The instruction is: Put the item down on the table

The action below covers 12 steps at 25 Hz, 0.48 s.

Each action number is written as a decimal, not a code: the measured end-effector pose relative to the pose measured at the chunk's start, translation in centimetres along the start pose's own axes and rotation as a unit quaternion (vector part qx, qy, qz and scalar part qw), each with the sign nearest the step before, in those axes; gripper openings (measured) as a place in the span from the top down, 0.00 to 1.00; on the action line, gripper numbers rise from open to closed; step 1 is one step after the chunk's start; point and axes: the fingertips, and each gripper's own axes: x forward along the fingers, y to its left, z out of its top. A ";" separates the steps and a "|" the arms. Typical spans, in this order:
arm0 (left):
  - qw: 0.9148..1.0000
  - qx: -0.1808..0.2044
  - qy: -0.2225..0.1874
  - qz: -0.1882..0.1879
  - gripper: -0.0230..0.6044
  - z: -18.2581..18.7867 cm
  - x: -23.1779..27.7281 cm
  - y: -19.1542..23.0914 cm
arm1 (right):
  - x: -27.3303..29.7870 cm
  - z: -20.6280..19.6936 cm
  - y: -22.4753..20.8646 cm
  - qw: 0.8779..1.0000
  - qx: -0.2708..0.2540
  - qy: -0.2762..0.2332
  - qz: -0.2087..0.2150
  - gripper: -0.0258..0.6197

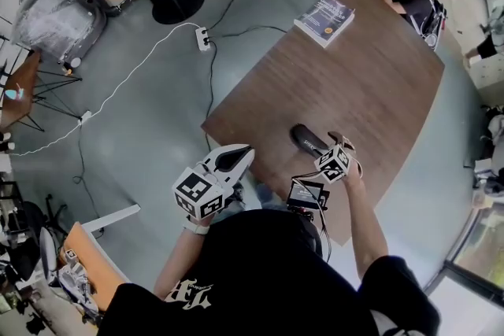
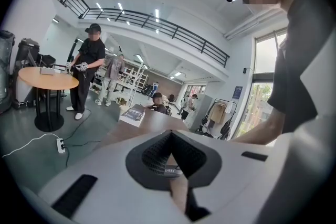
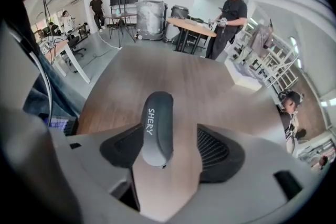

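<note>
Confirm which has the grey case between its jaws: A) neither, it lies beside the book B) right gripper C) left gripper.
B: the right gripper view shows the grey case between the right gripper's spread jaws, with table showing beside one pad.

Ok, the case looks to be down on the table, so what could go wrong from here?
1. The dark case lies between the open jaws of the right gripper, close against one pad. A sideways or tilted pull-back might drag or spin it.
2. The case rests near the edge of the table on the person's side, so a drag that way could push it toward the drop.
</note>
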 end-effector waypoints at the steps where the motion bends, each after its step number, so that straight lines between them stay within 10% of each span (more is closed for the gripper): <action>1: 1.000 0.001 -0.002 -0.002 0.96 0.0 -0.1 0.0 | -0.7 0.4 -0.3 1.000 0.002 -0.008 -0.009 0.49; 12: 1.000 0.004 -0.023 -0.007 0.96 0.6 -2.7 0.0 | -9.0 6.4 -2.8 0.989 -0.003 -0.095 -0.117 0.61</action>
